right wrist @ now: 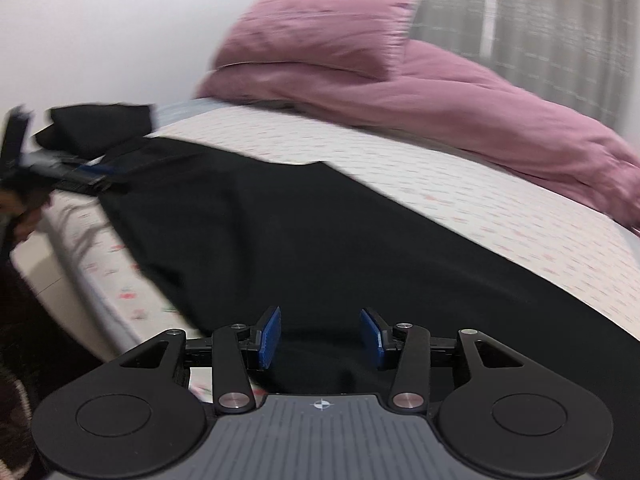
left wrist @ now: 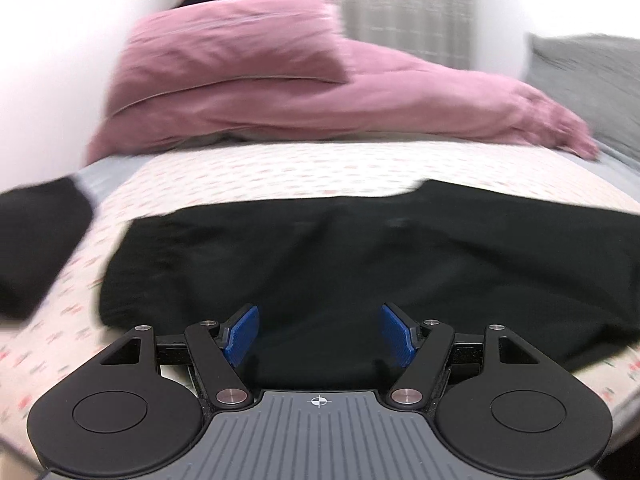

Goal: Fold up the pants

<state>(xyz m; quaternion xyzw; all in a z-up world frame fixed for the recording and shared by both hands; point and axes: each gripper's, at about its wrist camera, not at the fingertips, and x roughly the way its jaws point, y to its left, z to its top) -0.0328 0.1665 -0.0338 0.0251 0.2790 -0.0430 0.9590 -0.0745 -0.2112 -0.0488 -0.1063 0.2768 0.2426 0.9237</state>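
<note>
Black pants (left wrist: 360,264) lie spread flat across the patterned bed sheet (left wrist: 280,172). They also show in the right wrist view (right wrist: 320,248), running from upper left to lower right. My left gripper (left wrist: 319,334) is open, its blue pads just above the near edge of the pants, holding nothing. My right gripper (right wrist: 320,338) is open too, low over the near edge of the pants, holding nothing. The left gripper also shows, blurred, in the right wrist view (right wrist: 86,176) at the far left end of the pants.
A pink pillow (left wrist: 236,40) and pink duvet (left wrist: 360,104) lie piled at the back of the bed. A grey pillow (left wrist: 592,80) is at the back right. Another black garment (left wrist: 36,240) lies at the left. The bed's edge (right wrist: 60,272) drops off at lower left.
</note>
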